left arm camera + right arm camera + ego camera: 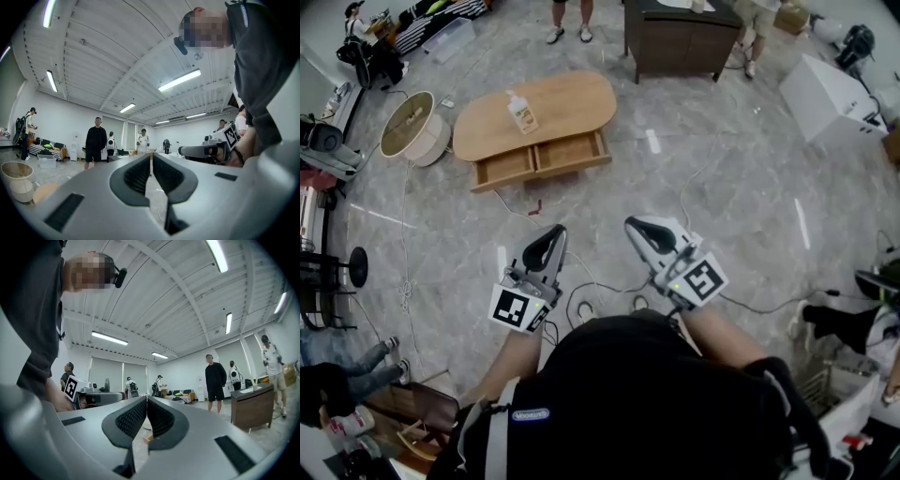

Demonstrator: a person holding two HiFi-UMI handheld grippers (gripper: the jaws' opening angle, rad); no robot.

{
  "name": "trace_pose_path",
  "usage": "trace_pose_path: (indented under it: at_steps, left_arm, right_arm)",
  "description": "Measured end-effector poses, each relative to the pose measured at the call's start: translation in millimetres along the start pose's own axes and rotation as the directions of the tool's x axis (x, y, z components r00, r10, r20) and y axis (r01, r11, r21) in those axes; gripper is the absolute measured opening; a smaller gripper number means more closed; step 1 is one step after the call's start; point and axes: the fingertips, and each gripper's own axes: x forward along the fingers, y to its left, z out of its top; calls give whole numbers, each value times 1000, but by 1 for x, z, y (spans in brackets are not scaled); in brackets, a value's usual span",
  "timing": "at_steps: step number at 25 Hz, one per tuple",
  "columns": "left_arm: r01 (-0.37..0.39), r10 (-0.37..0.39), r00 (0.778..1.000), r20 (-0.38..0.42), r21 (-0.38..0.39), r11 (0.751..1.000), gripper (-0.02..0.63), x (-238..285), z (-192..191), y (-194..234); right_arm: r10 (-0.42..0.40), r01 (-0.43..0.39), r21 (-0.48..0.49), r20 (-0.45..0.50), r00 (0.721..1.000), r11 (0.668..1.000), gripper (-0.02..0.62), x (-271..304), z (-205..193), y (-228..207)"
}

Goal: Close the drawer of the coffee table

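Observation:
A light wooden oval coffee table [562, 98] stands on the grey floor ahead of me. Its wide drawer [539, 161] is pulled out toward me and looks empty. A pale bottle [521, 112] lies on the tabletop. My left gripper [555, 231] and right gripper [634, 226] are held side by side in front of my body, well short of the table. Both are shut with nothing between the jaws. The left gripper [150, 157] view shows its jaws touching along their length. The right gripper [146, 400] view shows the same, with a sliver of the table behind its jaws.
A round white stool [414, 127] lies tipped left of the table. A dark cabinet [680, 37] stands behind it and a white box [830, 98] at the right. Cables [609, 286] trail over the floor near my feet. Several people stand around the room.

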Motion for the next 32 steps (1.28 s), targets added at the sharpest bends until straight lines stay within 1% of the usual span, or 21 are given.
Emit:
trace_pose_path:
  at_steps: [3, 7, 10, 11, 12, 13, 14, 15, 16, 21, 25, 29, 32]
  left_arm:
    - [-14, 14, 1000, 7, -9, 1000, 21, 0, 0, -1]
    - [-33, 33, 999, 6, 0, 999, 21, 0, -4, -2]
    - [-20, 20, 1000, 20, 0, 1000, 21, 2, -5, -6]
    - [-13, 13, 1000, 28, 1, 1000, 32, 3, -4, -8]
    - [-9, 9, 999, 33, 5, 1000, 98, 5, -4, -10]
    - [-8, 7, 999, 35, 10, 1000, 148, 7, -4, -12]
    - [-9, 8, 999, 35, 15, 1000, 186, 8, -5, -12]
    - [-12, 12, 999, 36, 18, 1000, 206, 9, -5, -13]
    - [-18, 18, 999, 41, 16, 1000, 226, 9, -5, -13]
    - [-45, 45, 998, 39, 17, 999, 253, -2, -15, -4]
    - [-61, 61, 997, 41, 9, 998, 254, -9, -19, 9]
    - [-72, 72, 996, 45, -4, 997, 254, -16, -20, 23]
    - [-77, 78, 995, 58, -18, 997, 254, -20, -22, 33]
  right_arm:
    - [-2, 2, 1, -11, 1000, 1000, 11, -1, -4, -3]
    - [8, -8, 1, -17, 1000, 1000, 11, -2, -10, -7]
    - [21, -21, 7, -1, 1000, 1000, 12, -3, -8, -9]
    - [29, -29, 8, 4, 1000, 1000, 15, -1, -7, -9]
    - [41, -41, 7, 5, 999, 999, 120, 0, -7, -9]
    - [53, -53, 4, 6, 999, 999, 198, 1, -7, -7]
    - [64, -64, -4, 9, 998, 998, 208, 2, -7, -6]
    - [72, -72, -17, 13, 997, 997, 216, 2, -6, -3]
    - [78, -78, -27, 15, 997, 997, 216, 3, -4, 0]
    - [81, -81, -32, 14, 997, 996, 229, 6, -11, 5]
    - [51, -51, -34, 5, 999, 998, 229, 11, -14, 1]
    - [10, -10, -9, 10, 1000, 1000, 229, 20, -11, 1]
    - [-16, 16, -18, 12, 1000, 1000, 229, 22, -17, -3]
